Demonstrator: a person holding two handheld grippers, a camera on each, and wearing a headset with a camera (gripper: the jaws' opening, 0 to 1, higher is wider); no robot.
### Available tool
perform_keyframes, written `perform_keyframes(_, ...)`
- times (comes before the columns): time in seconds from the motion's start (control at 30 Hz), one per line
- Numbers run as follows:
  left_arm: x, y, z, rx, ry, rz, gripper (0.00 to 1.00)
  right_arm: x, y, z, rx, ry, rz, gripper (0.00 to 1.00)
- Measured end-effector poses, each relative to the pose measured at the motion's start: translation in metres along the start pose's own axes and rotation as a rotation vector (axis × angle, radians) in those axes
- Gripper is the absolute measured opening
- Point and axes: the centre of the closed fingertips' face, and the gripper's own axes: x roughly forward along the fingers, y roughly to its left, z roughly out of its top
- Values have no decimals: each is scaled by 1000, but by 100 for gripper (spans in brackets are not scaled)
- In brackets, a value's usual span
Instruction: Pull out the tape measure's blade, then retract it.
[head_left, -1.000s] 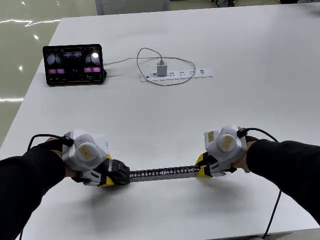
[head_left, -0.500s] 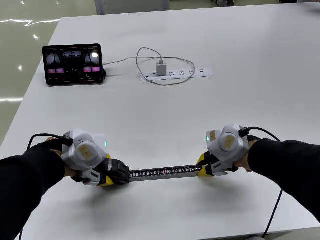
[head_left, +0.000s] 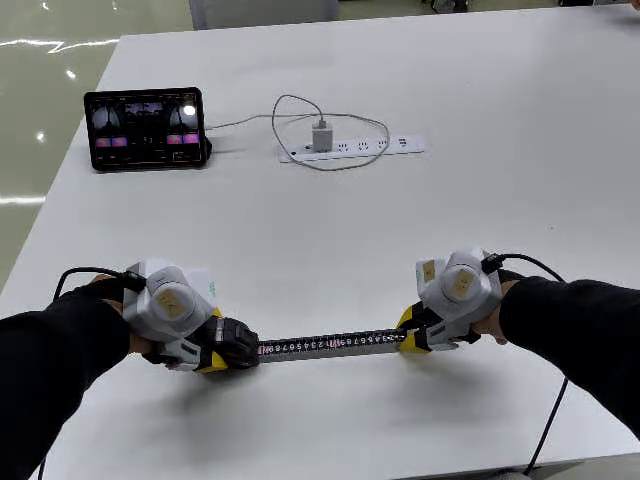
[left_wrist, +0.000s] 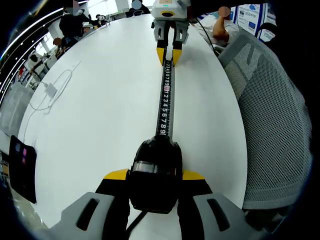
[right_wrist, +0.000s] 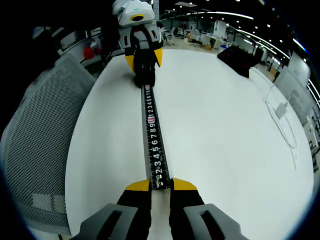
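Observation:
The black tape measure case sits clamped between the yellow-tipped jaws of my left gripper, low on the white table near its front edge. Its dark numbered blade stretches rightward across the table to my right gripper. That gripper is shut on the blade's end hook, with the blade running away from it toward the case. In the left gripper view the blade leads to the right gripper at the far end.
A tablet with a lit screen stands at the back left. A white power strip with a charger and looped cable lies at the back centre. A mesh chair stands beside the table's front edge.
My right gripper has drawn slightly further right, and the exposed blade is a little longer. The left gripper and the case have stayed put.

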Motion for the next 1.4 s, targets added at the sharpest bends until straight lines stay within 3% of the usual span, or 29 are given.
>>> perform_keyframes(1.4, 0, 0, 0, 2, -3, 4, 31, -12, -3, -19, 19, 17, -12, 9)
